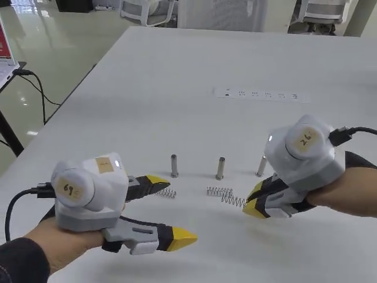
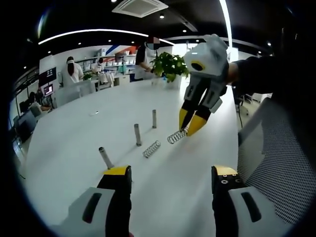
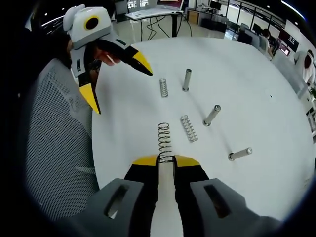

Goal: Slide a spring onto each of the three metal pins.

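Three pins stood upright in a row on the white desk (image 1: 177, 88), none with a spring on it. The middle pin (image 1: 221, 168) serves as the mark for the rest. The left pin (image 1: 174, 165) stood to its left and the right pin (image 1: 261, 166) to its right, each well apart from it.

The right gripper (image 3: 167, 160) was closed on one end of a spring (image 3: 164, 140), its jaws pinched together on the last coils. In the head view this gripper sat to the right of the middle pin and nearer the person, and the held spring stuck out leftward from the jaws toward a spot just in front of that pin. Whether its free end touched the desk could not be told.

A second spring (image 1: 220, 191) lay flat on the desk just in front of the middle pin, close beside the free end of the held one. A third spring (image 1: 167, 192) lay to the left of the middle pin and nearer the person, just in front of the left pin.

The left gripper (image 1: 175, 208) was further left of the middle pin and nearer the person. Its jaws were spread wide and held nothing, and the upper jaw tip was just beside the third spring.

A power strip (image 1: 262, 94) lay on the desk well beyond the middle pin.
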